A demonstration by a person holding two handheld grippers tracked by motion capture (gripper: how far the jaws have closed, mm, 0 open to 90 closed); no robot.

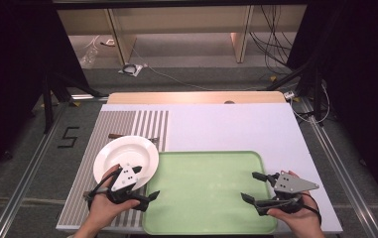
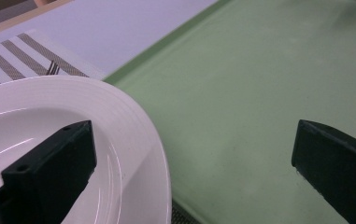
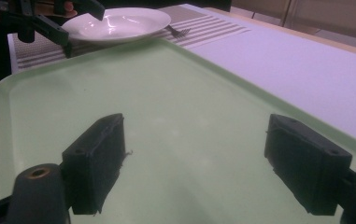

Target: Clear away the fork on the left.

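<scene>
The worktop (image 1: 236,124) is a flat, matte white rectangular board with a light wooden strip along its far edge. It stands on a dark grey floor (image 1: 23,148) between metal floor rails, with black stand legs on both sides. Beyond it are pale wooden shelf frames and loose black cables on the floor.

A grey-and-white striped woven placemat (image 1: 107,129) covers the left part of the worktop. A pale green rectangular plastic tray (image 1: 211,183) with rounded corners and a low raised rim lies at the near centre, its left rim next to the placemat. The tray surface is smooth and semi-matte.

The task item, a round glossy white ceramic plate (image 1: 122,156) with a broad ribbed rim and a shallow bowl, lies on the placemat, with its right edge at the tray's left rim. A metal fork (image 3: 179,31) lies on the placemat just behind the plate and is partly hidden by it.

The left gripper (image 1: 144,187) is held at the near edge of the plate. Its jaws stand wide apart: one jaw is above the plate bowl, the other above the tray, and the plate rim lies between them. The pads do not press on the rim.

The right gripper (image 1: 252,187) is held over the right part of the tray. Its jaws stand wide apart with nothing between them.
</scene>
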